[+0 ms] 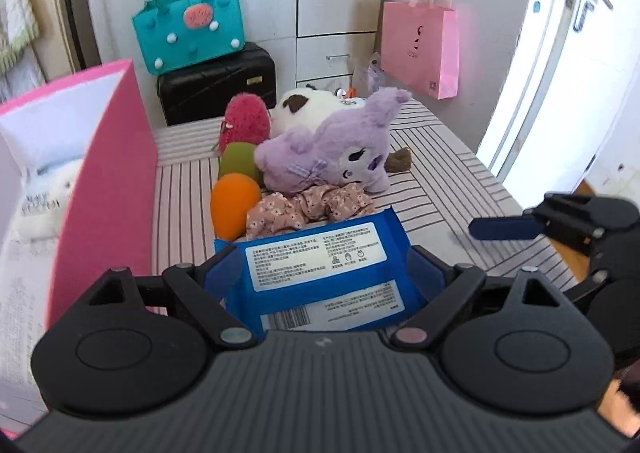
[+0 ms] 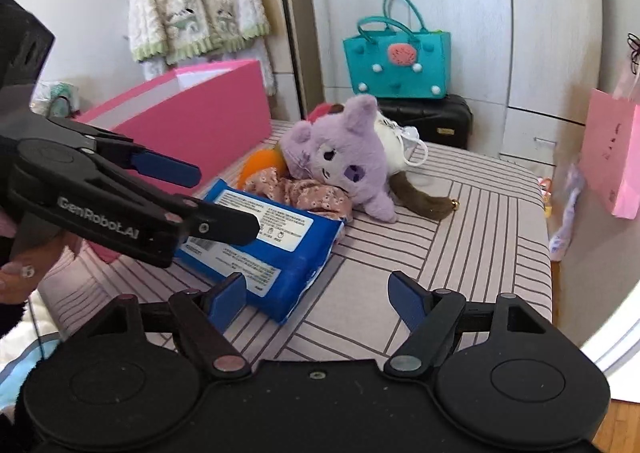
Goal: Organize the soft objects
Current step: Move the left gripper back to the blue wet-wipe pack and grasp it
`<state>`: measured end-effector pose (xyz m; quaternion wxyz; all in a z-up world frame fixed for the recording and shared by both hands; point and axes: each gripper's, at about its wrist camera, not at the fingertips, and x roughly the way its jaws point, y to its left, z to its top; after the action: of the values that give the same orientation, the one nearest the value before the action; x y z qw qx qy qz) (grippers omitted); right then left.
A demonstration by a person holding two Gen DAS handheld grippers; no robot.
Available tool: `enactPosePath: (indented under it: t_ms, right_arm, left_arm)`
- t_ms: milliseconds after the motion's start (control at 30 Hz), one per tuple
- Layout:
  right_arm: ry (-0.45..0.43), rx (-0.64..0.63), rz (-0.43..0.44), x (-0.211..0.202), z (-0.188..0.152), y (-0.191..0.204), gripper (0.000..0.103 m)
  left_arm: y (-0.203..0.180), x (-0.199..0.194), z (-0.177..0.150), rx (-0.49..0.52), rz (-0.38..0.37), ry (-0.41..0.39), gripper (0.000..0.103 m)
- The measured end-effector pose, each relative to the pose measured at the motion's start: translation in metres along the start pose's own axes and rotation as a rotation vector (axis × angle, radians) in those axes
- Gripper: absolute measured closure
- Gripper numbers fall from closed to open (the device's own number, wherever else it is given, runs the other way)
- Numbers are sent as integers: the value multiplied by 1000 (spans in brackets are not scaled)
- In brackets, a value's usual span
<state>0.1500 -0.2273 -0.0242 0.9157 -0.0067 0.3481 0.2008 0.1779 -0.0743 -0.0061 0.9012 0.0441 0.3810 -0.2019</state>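
The left gripper (image 1: 320, 273) is clenched around the blue wipes pack (image 1: 316, 257), which next needs carrying into the pink box (image 1: 100, 157), while the right gripper (image 2: 320, 293) waits released.

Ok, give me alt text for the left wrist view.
The left tool straddles a blue wipes pack on a striped table. Behind it lie a floral scrunchie, a purple plush and an open pink box at left.
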Motion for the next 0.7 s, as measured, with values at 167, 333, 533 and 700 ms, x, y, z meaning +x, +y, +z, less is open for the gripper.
enactPosePath:
  t_ms: [167,333,533,700]
  right_arm:
    - [5,40,28,11,0,2,22]
    - [-23,151,48,15,-1,-7,28]
    - [3,205,68,25,-4,-11,42]
    - [2,224,81,25,-9,-12,59]
  left_arm:
    - [5,7,0,-29,19,15,14]
    - [10,12,-3,-51,23,33,13]
    - [17,16,-10,-128,-7,41,13]
    - [18,14,-16,-163,-37,17,22]
